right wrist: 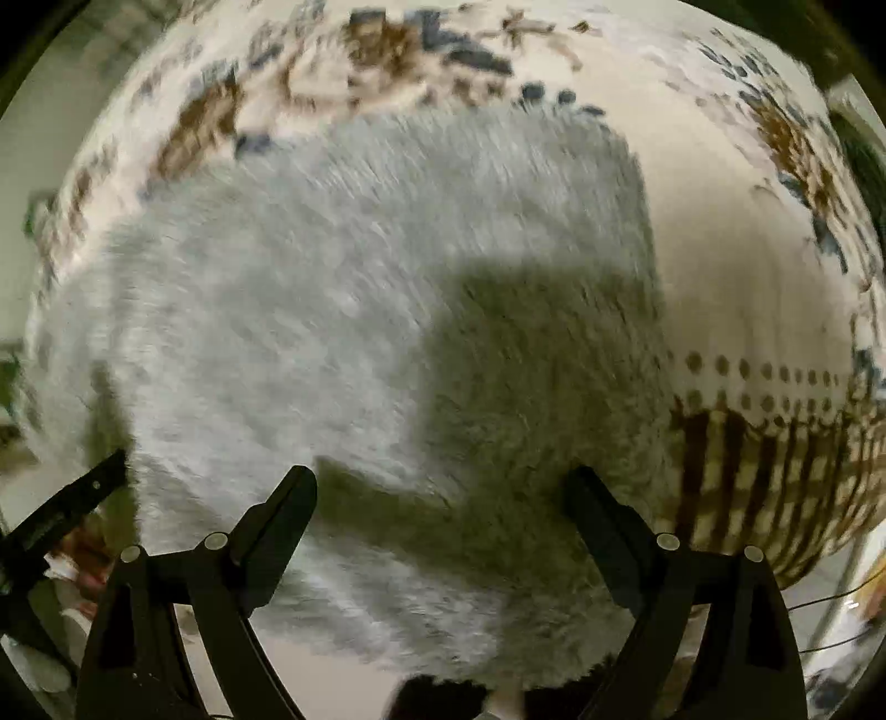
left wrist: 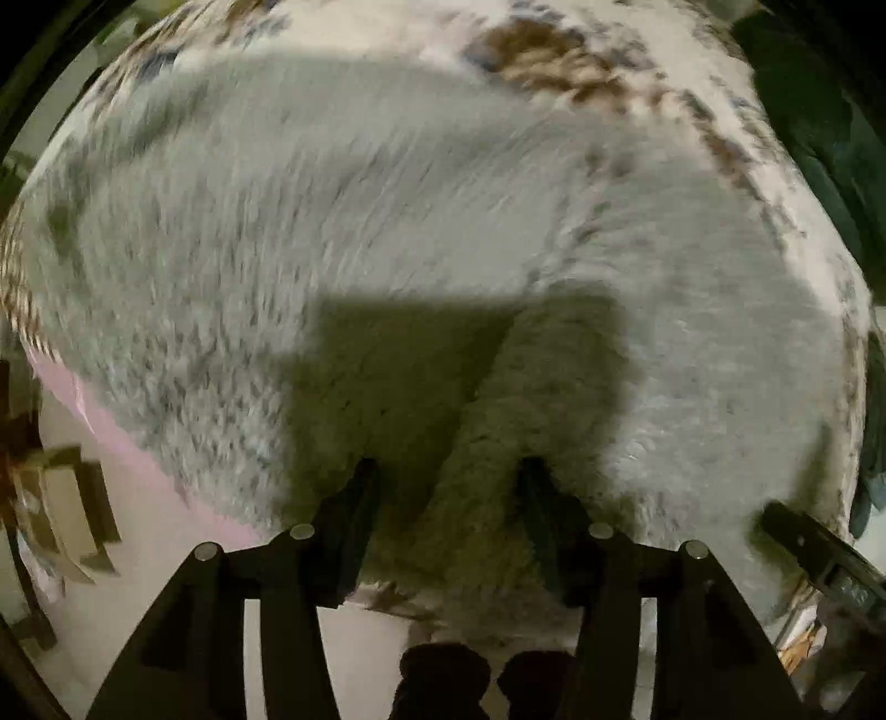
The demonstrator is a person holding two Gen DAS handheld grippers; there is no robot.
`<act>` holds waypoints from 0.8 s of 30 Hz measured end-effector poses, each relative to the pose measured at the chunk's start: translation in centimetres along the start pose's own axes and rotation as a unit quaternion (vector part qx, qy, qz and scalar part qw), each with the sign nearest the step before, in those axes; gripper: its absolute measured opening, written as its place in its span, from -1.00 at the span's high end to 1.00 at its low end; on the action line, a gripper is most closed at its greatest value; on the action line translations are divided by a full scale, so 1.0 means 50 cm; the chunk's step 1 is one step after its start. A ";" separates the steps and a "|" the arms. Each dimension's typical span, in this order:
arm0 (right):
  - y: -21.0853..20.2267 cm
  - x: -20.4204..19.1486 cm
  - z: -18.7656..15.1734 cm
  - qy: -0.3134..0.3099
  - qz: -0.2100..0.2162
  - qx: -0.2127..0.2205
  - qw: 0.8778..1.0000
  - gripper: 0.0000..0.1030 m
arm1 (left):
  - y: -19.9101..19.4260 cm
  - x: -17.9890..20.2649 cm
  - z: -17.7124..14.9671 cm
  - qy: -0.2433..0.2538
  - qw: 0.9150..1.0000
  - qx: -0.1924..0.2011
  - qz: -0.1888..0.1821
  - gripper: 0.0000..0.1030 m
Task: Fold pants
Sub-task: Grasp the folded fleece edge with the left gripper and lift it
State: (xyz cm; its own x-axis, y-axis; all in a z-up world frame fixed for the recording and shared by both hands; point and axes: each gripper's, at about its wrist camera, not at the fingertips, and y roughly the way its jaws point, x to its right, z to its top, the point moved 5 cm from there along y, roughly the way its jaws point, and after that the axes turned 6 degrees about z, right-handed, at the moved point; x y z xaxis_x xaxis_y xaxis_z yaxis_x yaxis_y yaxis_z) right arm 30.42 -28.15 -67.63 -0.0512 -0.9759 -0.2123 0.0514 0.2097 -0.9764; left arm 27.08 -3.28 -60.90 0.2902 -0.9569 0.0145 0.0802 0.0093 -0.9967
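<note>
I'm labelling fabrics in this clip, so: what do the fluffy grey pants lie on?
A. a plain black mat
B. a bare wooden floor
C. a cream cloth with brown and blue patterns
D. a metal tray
C: around the grey pants, the surface is a cream patterned cloth with brown and blue motifs, seen in both wrist views.

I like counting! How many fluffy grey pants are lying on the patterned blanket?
1. The grey pants lie spread across the patterned blanket, under both grippers. Anything beneath them would be hidden.
</note>
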 end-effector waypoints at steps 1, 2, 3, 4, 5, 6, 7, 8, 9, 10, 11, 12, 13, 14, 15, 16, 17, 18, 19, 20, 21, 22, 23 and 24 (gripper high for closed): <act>0.008 0.000 -0.005 -0.003 -0.006 -0.004 1.000 -0.81 | 0.006 -0.005 0.000 -0.012 1.000 0.000 -0.008 -0.01; 0.012 -0.002 -0.006 -0.006 -0.011 -0.005 1.000 -0.81 | 0.005 -0.008 0.006 -0.025 1.000 0.002 -0.016 -0.02; 0.010 -0.006 -0.005 -0.009 -0.017 -0.003 1.000 -0.81 | -0.001 -0.007 0.012 -0.031 0.999 0.002 -0.019 -0.02; 0.006 -0.010 -0.002 -0.008 -0.019 -0.002 1.000 -0.81 | -0.010 -0.006 0.017 -0.035 0.999 0.003 -0.022 -0.01; -0.001 -0.014 0.002 -0.004 -0.016 0.001 1.000 -0.81 | -0.035 -0.008 0.025 -0.045 0.998 0.016 -0.034 -0.01; -0.012 -0.021 0.008 0.001 -0.011 0.007 1.000 -0.81 | -0.056 -0.012 0.030 -0.053 0.997 0.030 -0.043 -0.01; -0.019 -0.025 0.012 0.003 -0.012 0.011 1.000 -0.81 | -0.080 -0.020 0.035 -0.064 0.996 0.045 -0.054 -0.01; -0.026 -0.027 0.016 0.006 -0.011 0.015 1.000 -0.81 | -0.117 -0.042 0.043 -0.088 0.991 0.072 -0.071 -0.01; -0.032 -0.032 0.021 0.012 -0.006 0.018 1.000 -0.81 | -0.141 -0.064 0.047 -0.108 0.987 0.093 -0.079 -0.04; -0.036 -0.035 0.024 0.017 -0.003 0.019 1.000 -0.81 | -0.156 -0.094 0.049 -0.133 0.982 0.109 -0.083 -0.10; -0.038 -0.038 0.027 0.021 -0.003 0.018 1.000 -0.81 | -0.166 -0.126 0.052 -0.162 0.976 0.118 -0.088 -0.26; -0.037 -0.040 0.030 0.025 -0.003 0.016 1.000 -0.81 | -0.167 -0.166 0.058 -0.196 0.968 0.124 -0.096 -0.35; -0.034 -0.047 0.040 0.026 -0.003 0.015 1.000 -0.81 | -0.160 -0.197 0.062 -0.220 0.962 0.126 -0.100 -0.40; -0.031 -0.052 0.044 0.026 -0.005 0.012 1.000 -0.81 | -0.139 -0.244 0.070 -0.258 0.953 0.122 -0.103 -0.39; -0.029 -0.061 0.048 0.026 -0.006 0.011 1.000 -0.81 | -0.116 -0.281 0.073 -0.289 0.944 0.114 -0.109 -0.39; -0.026 -0.067 0.050 0.025 -0.006 0.011 1.000 -0.81 | -0.097 -0.307 0.077 -0.313 0.937 0.108 -0.112 -0.39; -0.024 -0.074 0.054 0.021 -0.009 0.011 1.000 -0.81 | -0.064 -0.347 0.084 -0.349 0.924 0.098 -0.121 -0.39; -0.017 -0.082 0.060 0.017 -0.012 0.011 1.000 -0.81 | -0.043 -0.363 0.093 -0.369 0.915 0.093 -0.134 -0.39; -0.010 -0.086 0.060 0.014 -0.015 0.010 1.000 -0.81 | -0.026 -0.378 0.093 -0.382 0.908 0.090 -0.145 -0.39; -0.004 -0.090 0.062 0.011 -0.018 0.008 1.000 -0.81 | -0.008 -0.394 0.106 -0.394 0.901 0.087 -0.159 -0.39; 0.004 -0.094 0.066 0.009 -0.020 0.007 1.000 -0.81 | 0.001 -0.401 0.119 -0.400 0.897 0.087 -0.165 -0.39; 0.013 -0.097 0.063 0.006 -0.024 0.005 1.000 -0.81 | 0.008 -0.405 0.133 -0.405 0.893 0.089 -0.175 -0.39; 0.020 -0.097 0.063 0.004 -0.027 0.004 1.000 -0.81 | 0.014 -0.410 0.142 -0.407 0.892 0.087 -0.178 -0.39; 0.025 -0.097 0.064 0.003 -0.030 0.003 1.000 -0.81 | 0.019 -0.413 0.147 -0.407 0.892 0.085 -0.176 -0.39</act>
State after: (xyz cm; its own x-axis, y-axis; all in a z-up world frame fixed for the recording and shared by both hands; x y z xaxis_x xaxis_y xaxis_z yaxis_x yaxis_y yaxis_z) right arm 33.90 -23.34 -67.67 -0.0601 -0.9863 -0.1539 0.0532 0.1508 -0.9871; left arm 28.19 18.62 -61.55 0.8097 -0.3814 0.4460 0.4268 -0.1390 -0.8936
